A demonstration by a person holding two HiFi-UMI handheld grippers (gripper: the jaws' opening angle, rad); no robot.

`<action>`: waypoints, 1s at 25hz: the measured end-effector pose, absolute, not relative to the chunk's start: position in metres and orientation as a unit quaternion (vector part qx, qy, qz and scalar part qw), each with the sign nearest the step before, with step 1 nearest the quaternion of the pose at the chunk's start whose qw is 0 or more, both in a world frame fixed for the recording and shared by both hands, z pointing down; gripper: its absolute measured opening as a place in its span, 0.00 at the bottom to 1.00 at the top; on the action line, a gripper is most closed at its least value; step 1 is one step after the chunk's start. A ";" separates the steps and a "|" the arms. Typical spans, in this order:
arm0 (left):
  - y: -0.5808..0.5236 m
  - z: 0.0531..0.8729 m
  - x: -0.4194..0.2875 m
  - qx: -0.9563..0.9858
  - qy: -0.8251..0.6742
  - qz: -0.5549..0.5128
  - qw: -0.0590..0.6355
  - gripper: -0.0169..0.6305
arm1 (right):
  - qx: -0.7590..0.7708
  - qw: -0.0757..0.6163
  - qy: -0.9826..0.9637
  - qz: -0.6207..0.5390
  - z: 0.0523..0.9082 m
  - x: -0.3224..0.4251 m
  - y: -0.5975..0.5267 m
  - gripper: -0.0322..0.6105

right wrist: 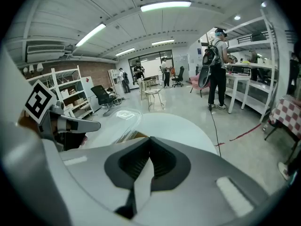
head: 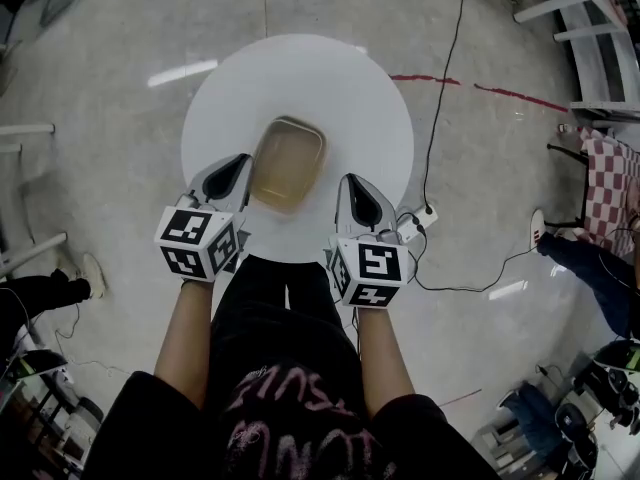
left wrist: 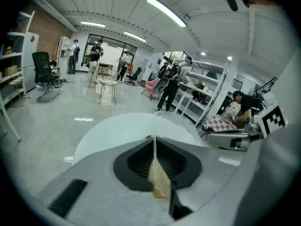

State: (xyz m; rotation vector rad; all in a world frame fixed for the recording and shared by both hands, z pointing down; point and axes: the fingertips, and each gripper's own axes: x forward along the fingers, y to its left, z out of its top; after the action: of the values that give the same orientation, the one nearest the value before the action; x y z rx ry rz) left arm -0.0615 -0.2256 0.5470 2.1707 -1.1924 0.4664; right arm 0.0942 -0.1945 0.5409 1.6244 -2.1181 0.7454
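A clear plastic container (head: 288,160) with a tan inside sits in the middle of a round white table (head: 300,78). My left gripper (head: 243,160) is at the container's left edge, its jaws shut on the thin rim. In the left gripper view a tan sliver shows between the jaws of the left gripper (left wrist: 154,138), and the clear container (left wrist: 181,126) runs on ahead of them. My right gripper (head: 352,180) is shut on nothing, a short way right of the container. In the right gripper view the right gripper (right wrist: 150,139) points over the table, with the container (right wrist: 117,126) to its left.
A power strip (head: 415,218) and a black cable (head: 445,78) lie on the floor right of the table. Red tape (head: 500,93) marks the floor. A checkered cloth (head: 610,183) and seated people are at the right edge. Shelves, chairs and standing people fill the room beyond.
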 end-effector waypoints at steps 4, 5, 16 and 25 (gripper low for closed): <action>-0.214 0.527 -0.057 0.823 -0.459 0.163 0.292 0.05 | 0.581 0.171 -0.755 0.249 0.521 0.100 -0.185 0.06; -0.212 0.522 -0.056 0.824 -0.460 0.160 0.288 0.05 | 0.583 0.168 -0.756 0.245 0.517 0.103 -0.183 0.06; -0.179 0.467 -0.056 0.835 -0.477 0.125 0.246 0.05 | 0.590 0.135 -0.771 0.198 0.459 0.111 -0.155 0.06; -0.178 0.410 -0.056 0.844 -0.485 0.101 0.207 0.05 | 0.583 0.109 -0.789 0.163 0.408 0.109 -0.154 0.06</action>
State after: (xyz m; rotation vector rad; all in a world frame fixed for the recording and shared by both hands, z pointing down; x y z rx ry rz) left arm -0.0557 -0.1785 0.4105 2.3501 -1.3500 0.2819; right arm 0.1085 -0.1537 0.4075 1.7135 -2.3189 0.4807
